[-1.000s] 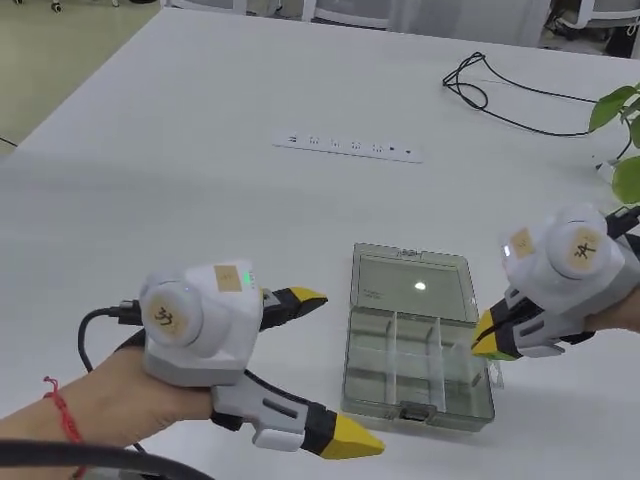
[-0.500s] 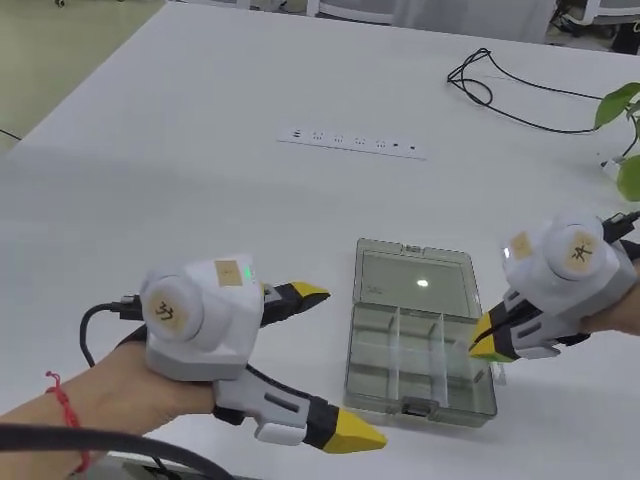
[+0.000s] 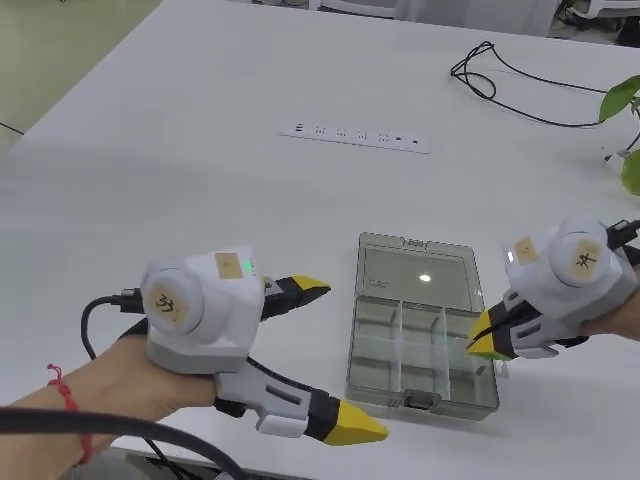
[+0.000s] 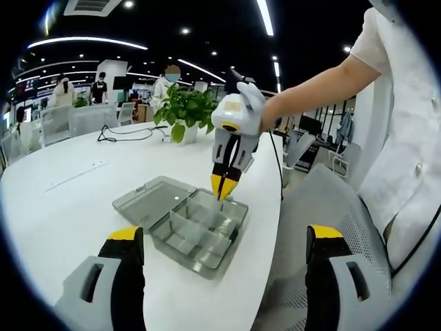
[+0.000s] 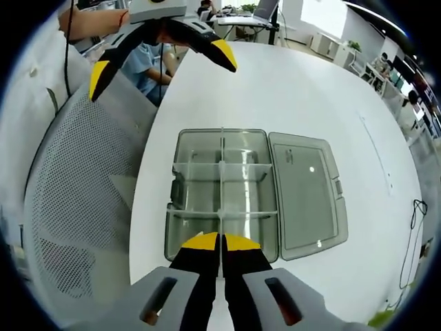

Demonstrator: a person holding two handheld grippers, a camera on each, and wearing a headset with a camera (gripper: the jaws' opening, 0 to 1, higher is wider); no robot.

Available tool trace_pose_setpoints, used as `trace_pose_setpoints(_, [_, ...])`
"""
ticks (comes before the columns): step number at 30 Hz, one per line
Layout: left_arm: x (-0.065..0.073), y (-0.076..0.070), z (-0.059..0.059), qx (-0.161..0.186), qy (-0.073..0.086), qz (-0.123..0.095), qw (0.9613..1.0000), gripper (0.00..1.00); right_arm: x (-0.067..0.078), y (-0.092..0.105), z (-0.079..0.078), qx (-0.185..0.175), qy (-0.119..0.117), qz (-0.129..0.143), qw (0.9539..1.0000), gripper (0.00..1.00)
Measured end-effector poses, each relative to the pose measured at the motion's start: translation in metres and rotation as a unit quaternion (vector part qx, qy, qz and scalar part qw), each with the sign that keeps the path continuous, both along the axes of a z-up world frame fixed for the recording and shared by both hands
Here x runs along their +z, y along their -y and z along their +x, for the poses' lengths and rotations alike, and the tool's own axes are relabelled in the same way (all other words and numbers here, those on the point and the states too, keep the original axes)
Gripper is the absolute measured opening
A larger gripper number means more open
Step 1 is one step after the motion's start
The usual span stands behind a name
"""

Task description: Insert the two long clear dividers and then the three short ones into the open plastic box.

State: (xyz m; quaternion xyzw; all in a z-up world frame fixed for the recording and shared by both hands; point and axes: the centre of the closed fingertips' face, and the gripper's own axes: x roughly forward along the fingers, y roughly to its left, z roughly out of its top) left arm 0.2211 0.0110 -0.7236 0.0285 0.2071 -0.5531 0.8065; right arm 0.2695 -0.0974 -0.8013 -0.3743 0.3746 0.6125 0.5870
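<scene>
The open clear plastic box lies on the white table, its lid flat on the far side. Clear dividers stand crossed inside the tray. My right gripper hovers over the tray's right end, shut on a thin clear divider seen edge-on. From the left gripper view the right gripper points down into the box. My left gripper stays open just left of the box with nothing between its fingers. Its own view has those jaws wide apart, left gripper.
A white power strip lies further back on the table. A black cable and green plant leaves are at the far right. The table's near edge runs just below the box, with a mesh chair beside it.
The head camera has shifted a little. My right gripper with the divider has sunk slightly nearer the tray's right end. The left gripper holds its place, still open.
</scene>
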Motion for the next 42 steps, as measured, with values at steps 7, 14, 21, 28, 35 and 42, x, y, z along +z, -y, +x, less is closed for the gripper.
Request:
trace_pose_setpoints(7, [-0.002, -0.001, -0.001, 0.0, -0.002, 0.003, 1.0, 1.0, -0.011, -0.001, 0.001, -0.003, 0.005, -0.002, 1.0, 0.03])
trace_pose_setpoints(14, [-0.001, -0.002, 0.0, 0.0, -0.003, 0.001, 1.0, 1.0, -0.019, -0.001, 0.0, -0.005, 0.009, -0.004, 0.9999, 0.03])
trace_pose_setpoints(21, [-0.001, -0.003, 0.0, 0.0, -0.003, 0.001, 1.0, 1.0, -0.022, -0.001, 0.001, -0.005, 0.009, -0.006, 0.9999, 0.03])
trace_pose_setpoints(28, [-0.003, -0.003, -0.001, -0.001, -0.003, 0.003, 1.0, 1.0, -0.021, -0.001, 0.001, 0.0, 0.016, -0.008, 0.9998, 0.04])
trace_pose_setpoints(35, [-0.004, -0.005, 0.0, -0.001, -0.004, 0.005, 1.0, 1.0, 0.0, 0.003, 0.002, -0.03, 0.017, 0.019, 0.9992, 0.1])
trace_pose_setpoints(42, [-0.006, -0.011, 0.001, 0.0, -0.002, 0.013, 0.9999, 1.0, 0.031, 0.016, -0.002, -0.076, 0.015, 0.064, 0.995, 0.26])
